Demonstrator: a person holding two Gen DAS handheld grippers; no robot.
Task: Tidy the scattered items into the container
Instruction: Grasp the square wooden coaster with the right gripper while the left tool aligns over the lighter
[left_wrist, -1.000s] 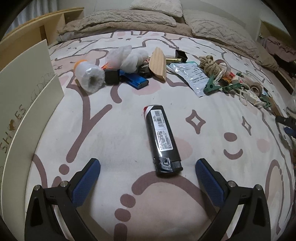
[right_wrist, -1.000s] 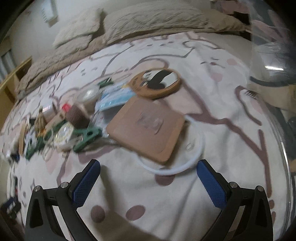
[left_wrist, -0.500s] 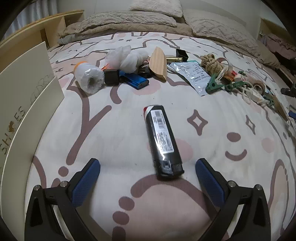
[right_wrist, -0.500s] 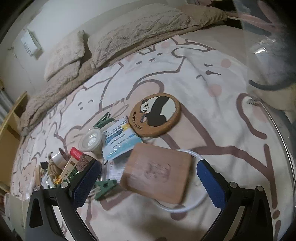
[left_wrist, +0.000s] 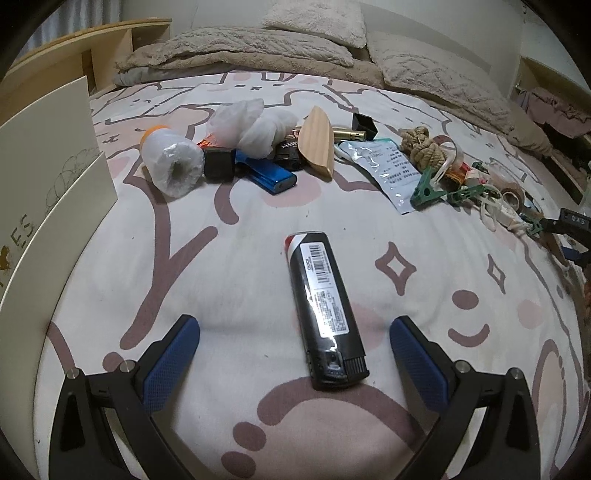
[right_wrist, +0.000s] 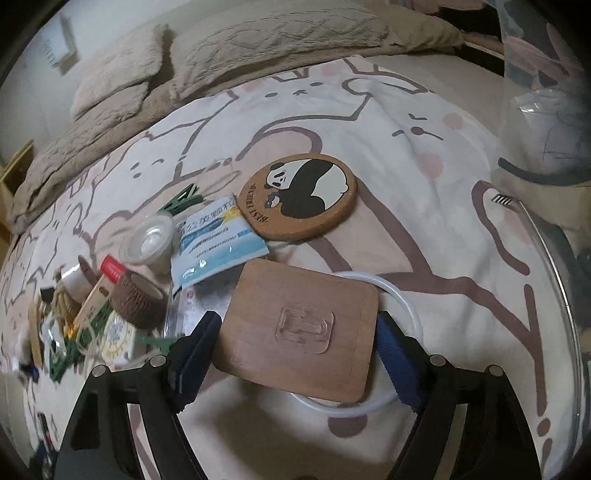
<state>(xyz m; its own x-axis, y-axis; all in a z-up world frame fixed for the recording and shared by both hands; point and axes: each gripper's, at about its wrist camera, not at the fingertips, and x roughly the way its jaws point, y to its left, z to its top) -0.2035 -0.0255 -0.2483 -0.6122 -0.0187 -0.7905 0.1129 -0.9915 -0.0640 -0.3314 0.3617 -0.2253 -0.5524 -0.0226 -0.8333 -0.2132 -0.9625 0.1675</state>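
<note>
Right gripper (right_wrist: 297, 350) jaws closing, wooden board (right_wrist: 301, 332) between them, pads at its edges; panda coaster (right_wrist: 299, 197) at 12 o'clock. Left gripper (left_wrist: 294, 349) spread wide, black lighter (left_wrist: 325, 306) between fingers, untouched, on bedsheet (left_wrist: 229, 280).

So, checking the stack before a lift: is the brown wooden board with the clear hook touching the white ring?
Touching: the right wrist view shows the brown wooden board lying across the white ring.
</note>
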